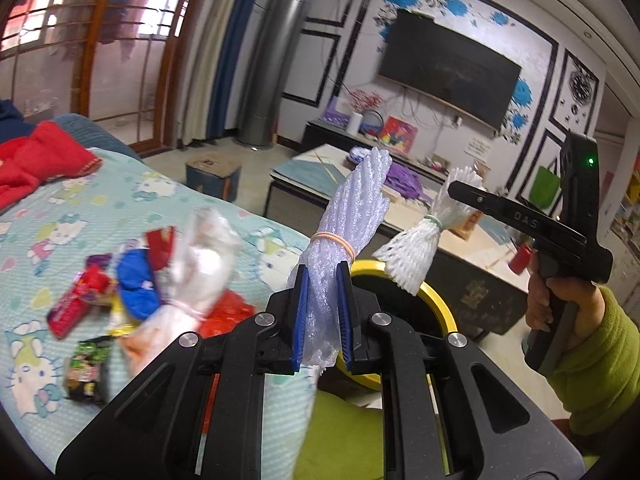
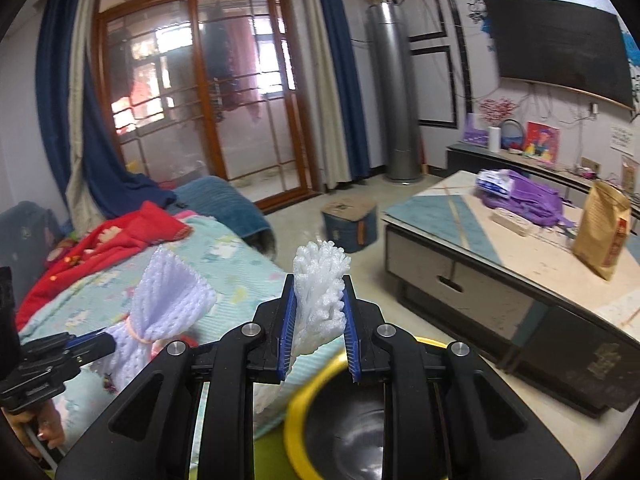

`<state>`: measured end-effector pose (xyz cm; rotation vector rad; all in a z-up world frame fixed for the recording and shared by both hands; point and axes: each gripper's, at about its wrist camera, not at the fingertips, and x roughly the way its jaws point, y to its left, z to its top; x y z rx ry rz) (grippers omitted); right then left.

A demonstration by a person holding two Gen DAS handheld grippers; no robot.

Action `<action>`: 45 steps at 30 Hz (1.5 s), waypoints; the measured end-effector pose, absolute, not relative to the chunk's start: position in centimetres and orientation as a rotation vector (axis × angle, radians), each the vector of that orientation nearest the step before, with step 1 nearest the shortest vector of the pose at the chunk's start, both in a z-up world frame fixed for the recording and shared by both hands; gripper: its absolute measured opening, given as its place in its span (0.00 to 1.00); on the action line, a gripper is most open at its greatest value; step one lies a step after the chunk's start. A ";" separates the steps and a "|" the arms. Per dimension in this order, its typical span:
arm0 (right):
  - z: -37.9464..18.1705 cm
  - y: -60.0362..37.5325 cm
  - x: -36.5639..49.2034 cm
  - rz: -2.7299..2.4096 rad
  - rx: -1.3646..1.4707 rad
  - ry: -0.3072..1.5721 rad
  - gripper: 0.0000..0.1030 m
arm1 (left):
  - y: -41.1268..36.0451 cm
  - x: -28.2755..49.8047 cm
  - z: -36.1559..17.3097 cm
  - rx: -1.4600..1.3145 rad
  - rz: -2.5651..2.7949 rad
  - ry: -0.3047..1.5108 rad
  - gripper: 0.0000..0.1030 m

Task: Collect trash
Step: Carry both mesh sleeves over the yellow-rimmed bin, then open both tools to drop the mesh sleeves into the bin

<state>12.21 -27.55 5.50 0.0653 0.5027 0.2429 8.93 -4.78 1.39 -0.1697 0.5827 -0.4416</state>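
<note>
Foam-net trash in both our grippers. Lower left, loose wrappers [image 1: 94, 292] lie on the bed sheet [image 1: 52, 216]. At centre, the left gripper [image 1: 323, 312] pinches the lavender foam net [image 1: 352, 216] between its blue pads, net sticking upward. Right gripper [image 2: 318, 328] clamps the white foam net [image 2: 320, 284] likewise, above the yellow-rimmed bin [image 2: 298, 412].
</note>
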 end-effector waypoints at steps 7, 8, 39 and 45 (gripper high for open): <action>3.4 -30.3 12.3 0.126 0.044 0.528 0.20 | -8.6 10.7 -0.3 -0.127 -0.495 0.644 0.09; 3.1 -30.8 12.5 0.114 0.045 0.531 0.20 | -9.2 11.0 -0.7 -0.119 -0.500 0.657 0.09; -6.1 -36.3 16.6 -0.009 0.153 0.762 0.22 | -18.2 16.1 -9.4 -0.001 -0.533 0.904 0.10; -6.5 -36.8 17.0 -0.016 0.175 0.780 0.34 | -18.5 16.2 -9.5 -0.008 -0.549 0.898 0.19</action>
